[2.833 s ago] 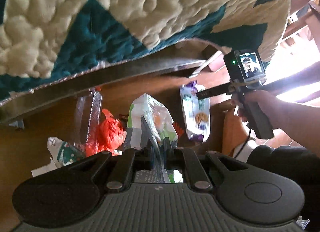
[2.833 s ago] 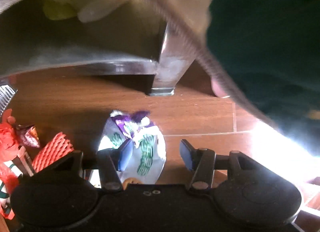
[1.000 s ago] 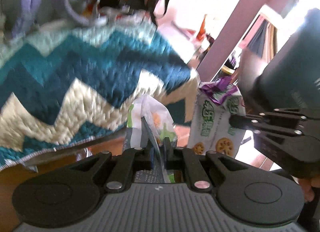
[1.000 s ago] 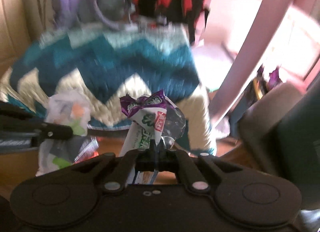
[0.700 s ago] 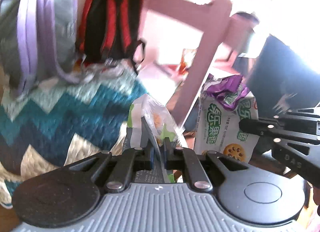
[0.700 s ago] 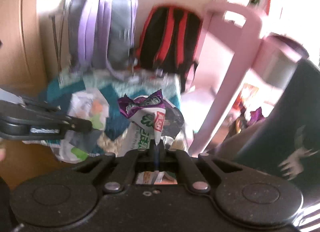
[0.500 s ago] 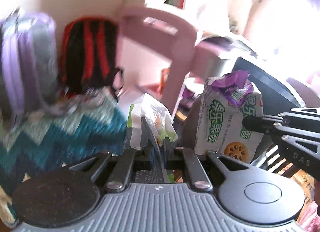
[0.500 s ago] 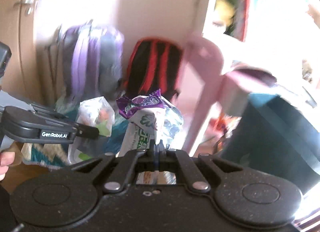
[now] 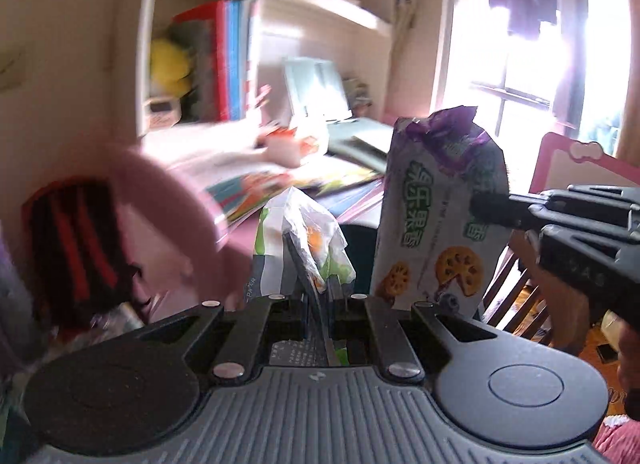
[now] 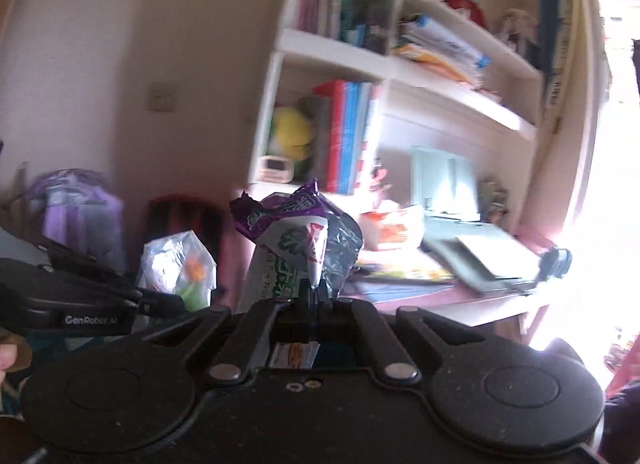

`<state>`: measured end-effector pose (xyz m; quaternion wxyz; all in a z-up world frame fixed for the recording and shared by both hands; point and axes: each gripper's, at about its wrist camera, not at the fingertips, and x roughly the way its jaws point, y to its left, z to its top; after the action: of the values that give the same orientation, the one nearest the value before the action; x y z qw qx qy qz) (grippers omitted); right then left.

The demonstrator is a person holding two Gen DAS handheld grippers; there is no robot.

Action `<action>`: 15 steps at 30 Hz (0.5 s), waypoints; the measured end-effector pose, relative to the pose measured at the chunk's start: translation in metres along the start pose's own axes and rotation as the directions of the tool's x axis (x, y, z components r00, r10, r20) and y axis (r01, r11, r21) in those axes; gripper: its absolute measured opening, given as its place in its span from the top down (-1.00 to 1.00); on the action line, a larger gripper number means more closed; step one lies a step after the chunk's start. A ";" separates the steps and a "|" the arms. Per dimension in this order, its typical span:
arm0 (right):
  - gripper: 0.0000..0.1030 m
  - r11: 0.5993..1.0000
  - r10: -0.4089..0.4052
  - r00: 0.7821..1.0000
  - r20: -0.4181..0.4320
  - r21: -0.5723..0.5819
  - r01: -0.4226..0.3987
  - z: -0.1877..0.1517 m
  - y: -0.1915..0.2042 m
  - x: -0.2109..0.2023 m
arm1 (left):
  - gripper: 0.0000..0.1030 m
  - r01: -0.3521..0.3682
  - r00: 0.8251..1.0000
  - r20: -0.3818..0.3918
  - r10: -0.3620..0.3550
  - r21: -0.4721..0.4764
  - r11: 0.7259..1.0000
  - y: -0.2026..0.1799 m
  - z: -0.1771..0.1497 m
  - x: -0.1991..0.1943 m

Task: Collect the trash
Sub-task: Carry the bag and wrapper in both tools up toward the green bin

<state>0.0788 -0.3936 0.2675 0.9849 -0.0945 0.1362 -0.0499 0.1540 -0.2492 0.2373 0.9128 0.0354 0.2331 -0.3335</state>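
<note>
The left gripper [image 9: 318,288] is clamped on a crumpled clear plastic bag [image 9: 304,240] with green and orange print, which stands up from its closed jaws. Just beside it, the right gripper [image 10: 314,296] pinches a white biscuit wrapper [image 10: 296,252] with green lettering and a torn purple top, held upright; in the left wrist view the same wrapper hangs at the right gripper's tips. Beyond both lies a pink tabletop [image 10: 452,300] strewn with books and papers, under white bookshelves [image 10: 400,64]. A red-striped black backpack [image 9: 76,248] sits at the left.
</note>
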 end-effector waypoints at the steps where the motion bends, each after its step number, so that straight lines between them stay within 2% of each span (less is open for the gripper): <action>1: 1.00 1.000 -0.014 1.000 -0.005 0.009 0.014 -0.001 -0.008 0.004 | 0.84 0.008 1.000 0.007 -0.008 0.012 1.000 -0.007 0.006 0.006; 7: 1.00 0.997 -0.070 0.995 -0.073 0.036 0.072 -0.020 -0.041 0.027 | 0.84 0.051 0.999 -0.006 -0.051 0.040 0.998 -0.043 0.025 0.053; 15: 1.00 0.995 -0.054 0.975 -0.214 0.066 0.069 -0.066 -0.056 0.071 | 0.83 0.055 0.992 -0.119 -0.050 0.037 0.998 -0.057 -0.001 0.120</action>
<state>0.1241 -0.4688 0.1981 0.9656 -0.0567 0.2355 -0.0951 0.1981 -0.3646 0.1878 0.8873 0.0675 0.2809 -0.3596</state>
